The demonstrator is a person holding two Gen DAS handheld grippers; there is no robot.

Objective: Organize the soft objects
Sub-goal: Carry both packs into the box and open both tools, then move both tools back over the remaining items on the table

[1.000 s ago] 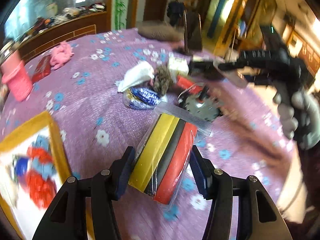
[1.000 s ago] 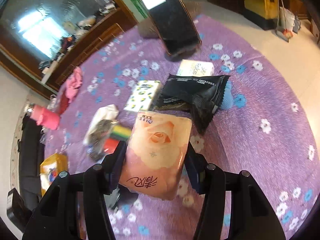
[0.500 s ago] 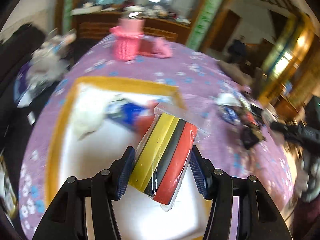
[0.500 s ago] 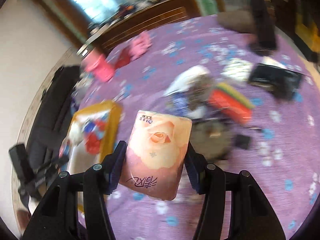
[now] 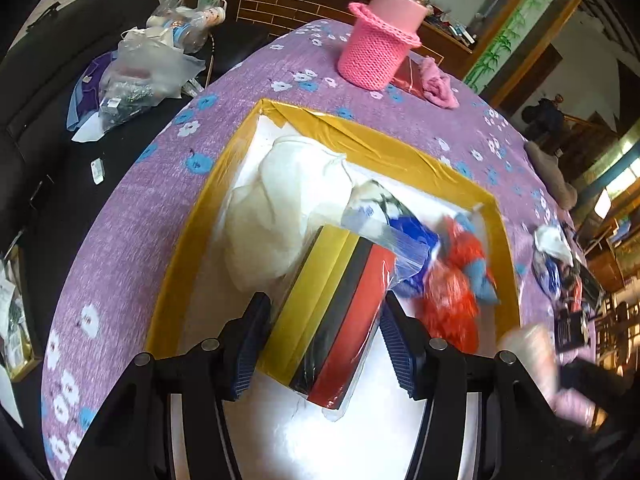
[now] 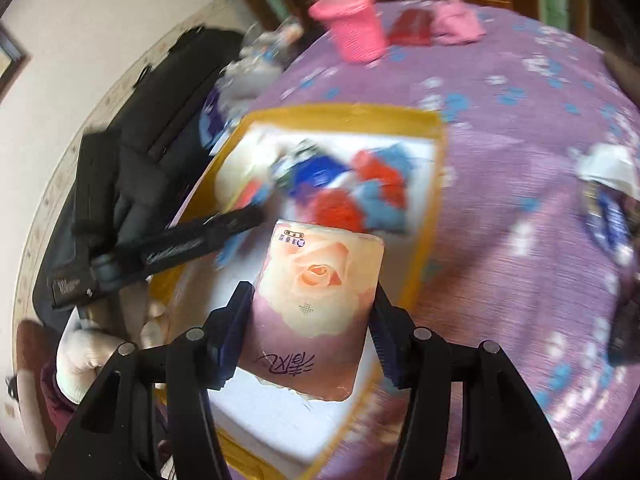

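Left tongs (image 5: 322, 344) pinched on sponge pack (image 5: 332, 320), right tongs (image 6: 310, 334) on tissue pack (image 6: 316, 312); both held above box (image 5: 380, 148), presumably for dropping in.

Round table (image 5: 132, 216), draped in a purple cloth printed with blue and white flowers; taken as landmark. Left of table: black sofa (image 5: 48, 80), with clear plastic bags (image 5: 148, 68) heaped on its seat near the table's edge. Behind sofa: pale cream wall (image 6: 100, 28) with a patterned border along its foot. Beyond the table's far edge: dark wooden cabinet (image 5: 288, 4) with a brick-pattern front, its top crowded with small clutter too blurred to identify. Right of cabinet: green bamboo-print panel (image 5: 508, 36) in a wooden frame, then a dark doorway (image 5: 552, 76). Far right of table: gold-toned furniture (image 5: 612, 184), brightly lit.
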